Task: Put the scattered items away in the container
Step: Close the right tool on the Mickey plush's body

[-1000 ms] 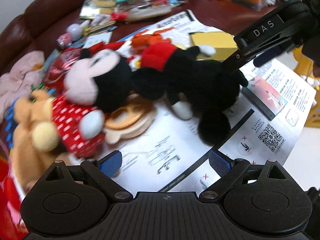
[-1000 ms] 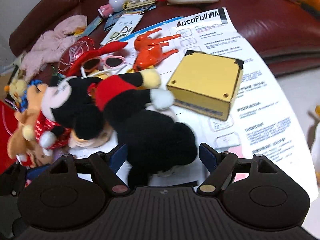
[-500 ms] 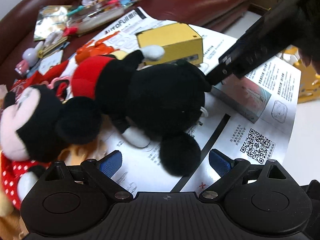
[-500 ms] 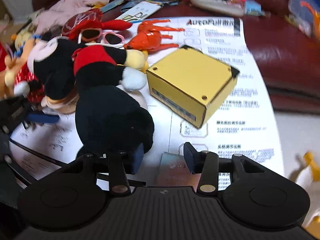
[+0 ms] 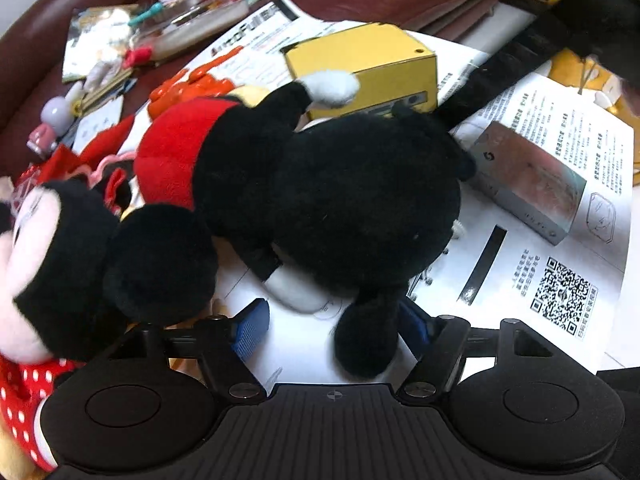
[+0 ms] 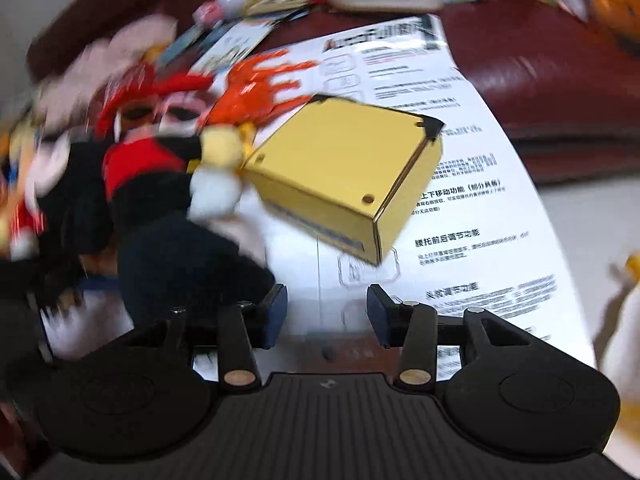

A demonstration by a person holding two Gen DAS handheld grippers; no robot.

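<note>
Left wrist view: left hand-held gripper (image 5: 334,322) closing, still open, around black plush (image 5: 328,200) ear, body stretching away toward yellow box (image 5: 372,64).

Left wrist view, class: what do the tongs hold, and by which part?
Nothing gripped yet. The left tongs, closing, straddle the black mouse plush's dangling black ear, pads apart.

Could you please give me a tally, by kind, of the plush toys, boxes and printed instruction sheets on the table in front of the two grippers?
Plush toys: 2, the black mouse plush in red shorts and the mouse plush in a red polka-dot dress.
Boxes: 2, the yellow cardboard box and the small grey box.
Printed instruction sheets: 1, the large white sheet.
Total: 5
</note>
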